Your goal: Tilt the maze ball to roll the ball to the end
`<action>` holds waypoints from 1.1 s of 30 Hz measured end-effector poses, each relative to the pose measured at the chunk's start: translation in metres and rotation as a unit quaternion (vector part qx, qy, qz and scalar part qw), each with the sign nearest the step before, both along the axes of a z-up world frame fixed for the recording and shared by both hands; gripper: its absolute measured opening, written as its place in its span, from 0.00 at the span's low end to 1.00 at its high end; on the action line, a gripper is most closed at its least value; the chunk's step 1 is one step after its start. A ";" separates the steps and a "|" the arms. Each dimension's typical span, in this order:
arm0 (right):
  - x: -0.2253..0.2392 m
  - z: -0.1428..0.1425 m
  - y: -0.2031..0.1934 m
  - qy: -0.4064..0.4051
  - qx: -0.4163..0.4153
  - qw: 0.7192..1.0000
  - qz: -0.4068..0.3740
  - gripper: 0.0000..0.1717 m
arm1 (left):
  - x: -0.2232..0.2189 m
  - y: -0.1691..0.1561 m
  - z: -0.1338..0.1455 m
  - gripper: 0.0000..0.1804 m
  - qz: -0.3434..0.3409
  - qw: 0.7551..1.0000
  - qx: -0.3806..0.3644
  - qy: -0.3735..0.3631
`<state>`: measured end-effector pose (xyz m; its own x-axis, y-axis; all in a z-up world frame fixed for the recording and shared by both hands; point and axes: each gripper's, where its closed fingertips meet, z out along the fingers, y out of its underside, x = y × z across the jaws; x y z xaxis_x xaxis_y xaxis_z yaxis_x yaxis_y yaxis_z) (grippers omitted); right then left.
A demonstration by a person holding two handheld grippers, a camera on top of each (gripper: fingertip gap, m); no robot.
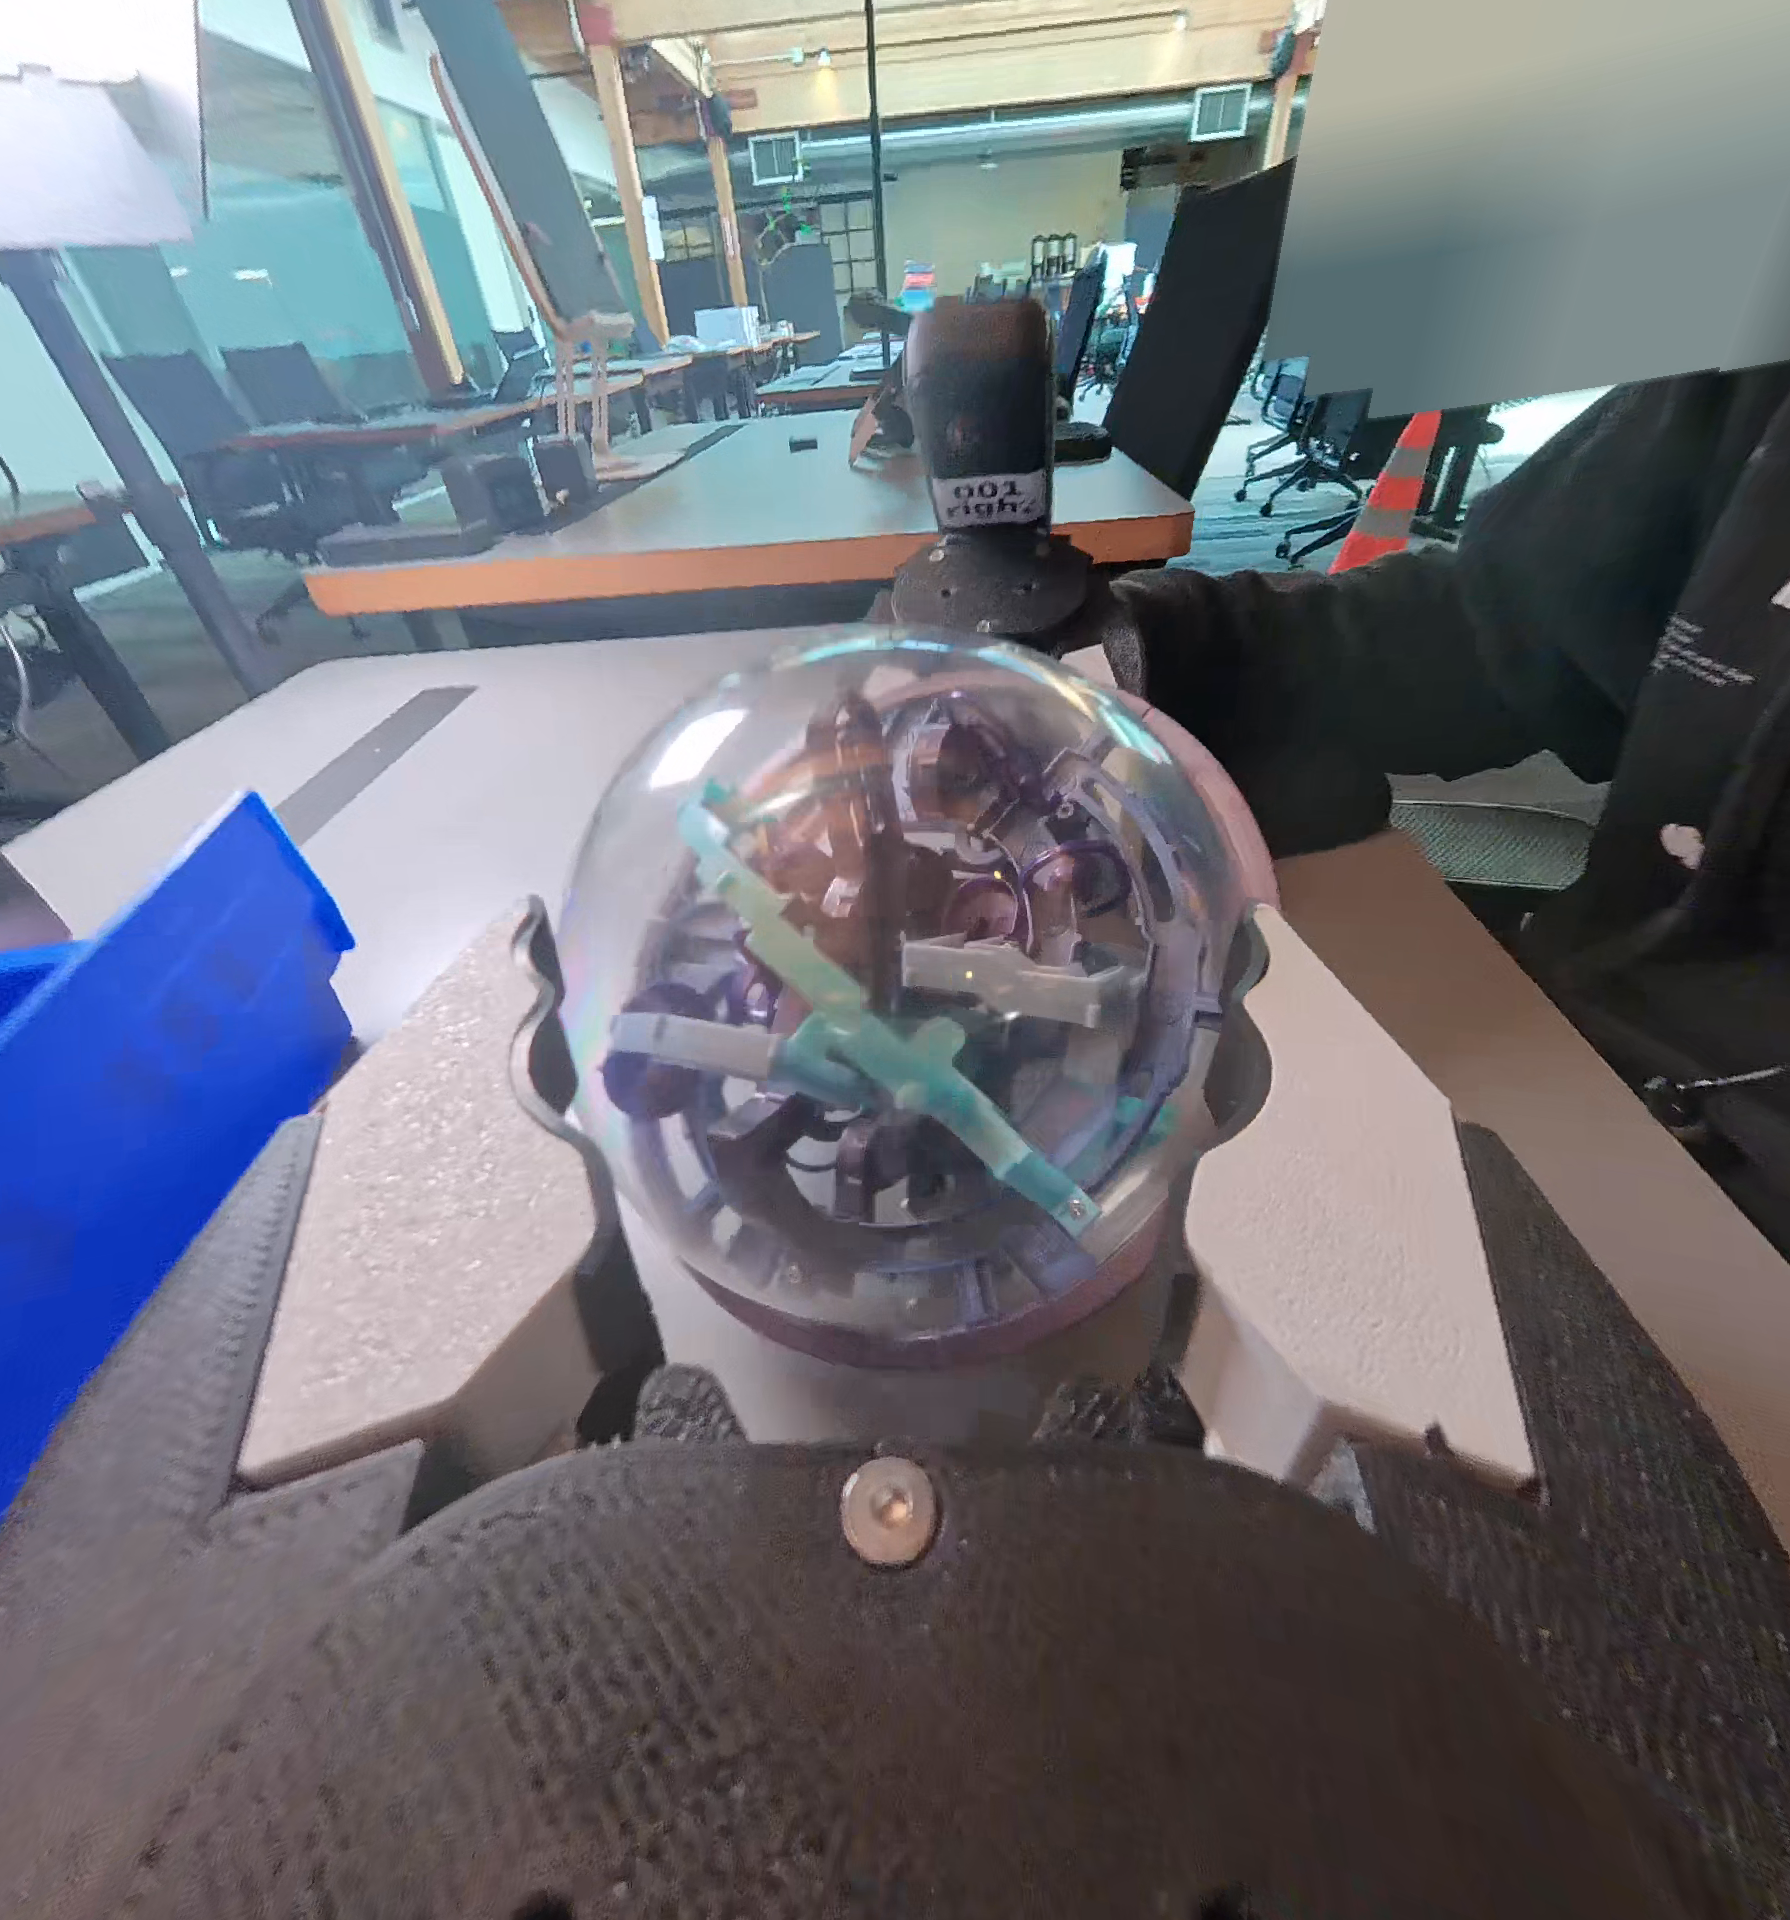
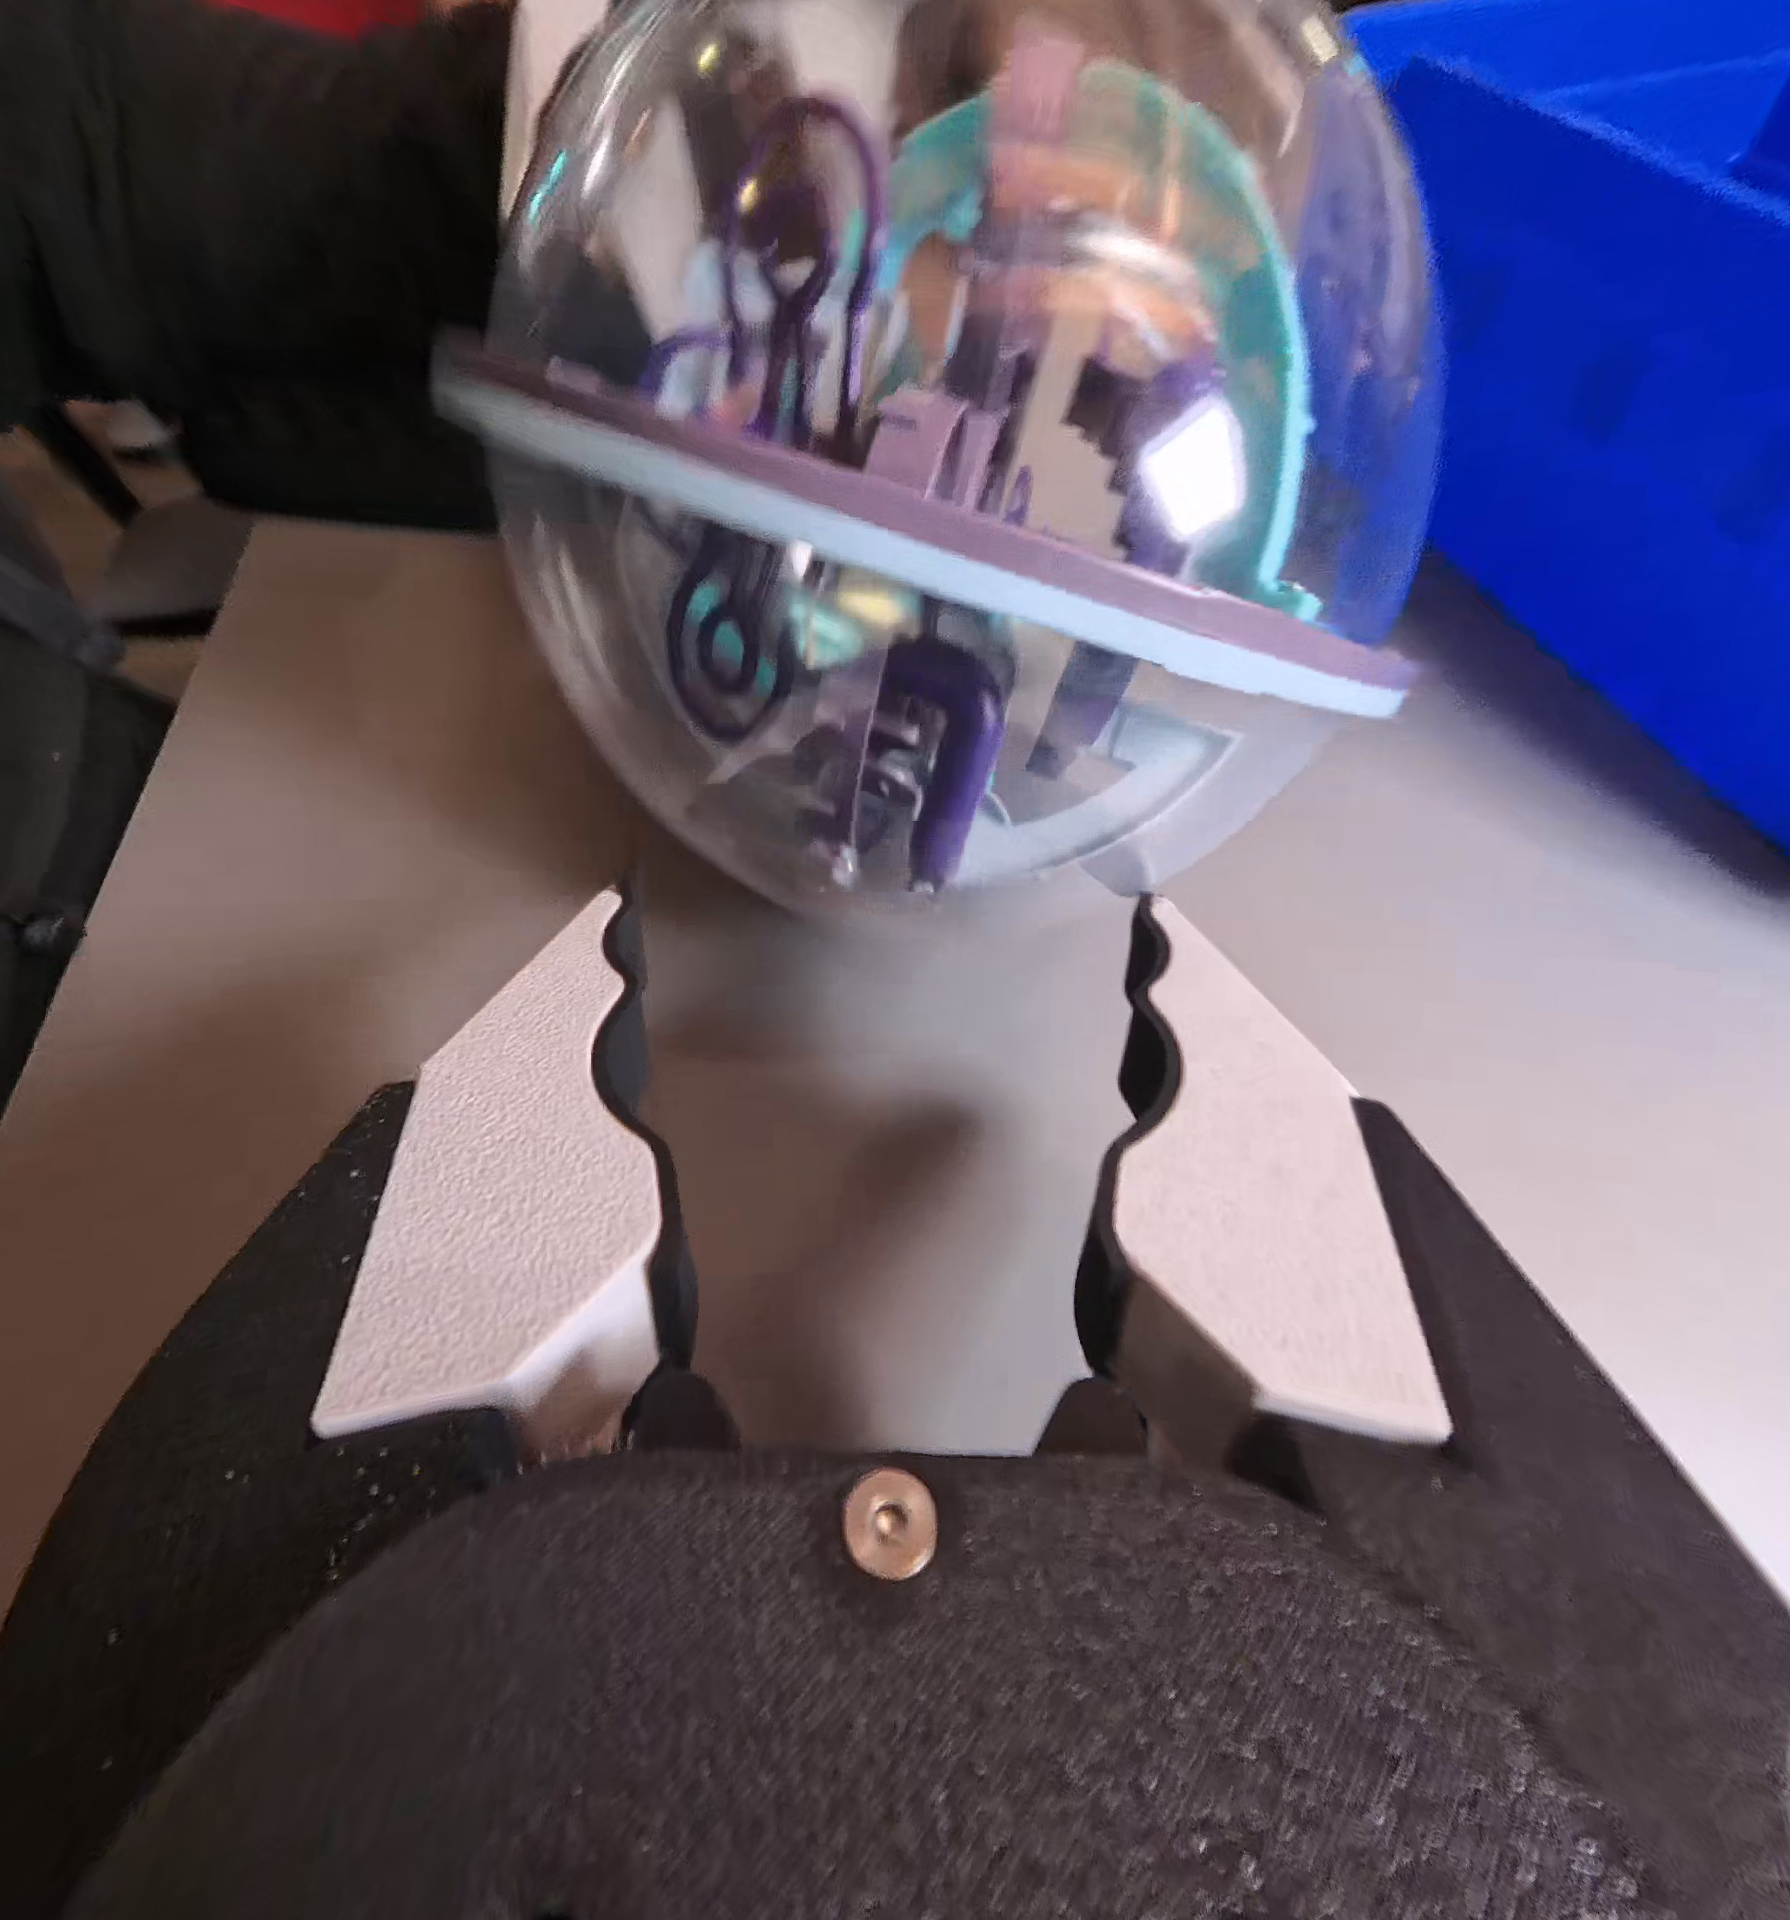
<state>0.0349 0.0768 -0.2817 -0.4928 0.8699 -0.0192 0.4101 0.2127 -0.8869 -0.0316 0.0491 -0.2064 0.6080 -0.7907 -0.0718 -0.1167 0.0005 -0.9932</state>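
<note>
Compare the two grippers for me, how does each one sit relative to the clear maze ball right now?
The left gripper has the maze ball deep between its fingers, one on each side of the sphere. The right gripper has the ball just beyond its fingertips, nothing between its fingers. The left's fingers stand wider apart than the right's. Both have pale fingers with wavy black pads and point at the same ball.

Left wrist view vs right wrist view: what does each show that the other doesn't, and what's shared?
Left only: the right claw behind the maze ball, the left claw around the ball's sides, office desks and an orange cone.

Right only: the ball's rim band tilted, and the right claw open just short of the ball.

Both: maze ball, blue bin, table, dark sleeve.
</note>
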 end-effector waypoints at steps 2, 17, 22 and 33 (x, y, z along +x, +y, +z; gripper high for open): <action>0.011 0.001 -0.009 -0.008 -0.005 0.999 0.037 0.44 | -0.012 -0.010 0.011 0.63 0.009 1.000 0.018 0.000; -0.001 0.025 -0.016 0.043 -0.042 0.998 0.016 0.52 | 0.005 -0.028 -0.018 0.73 -0.007 0.999 -0.013 0.038; 0.017 0.054 -0.013 0.116 -0.049 0.992 0.030 0.41 | -0.006 -0.030 -0.033 0.71 0.030 0.987 0.021 0.158; -0.001 0.041 -0.013 0.057 -0.126 0.990 0.001 0.58 | -0.012 -0.036 -0.019 0.79 0.036 0.974 -0.185 -0.125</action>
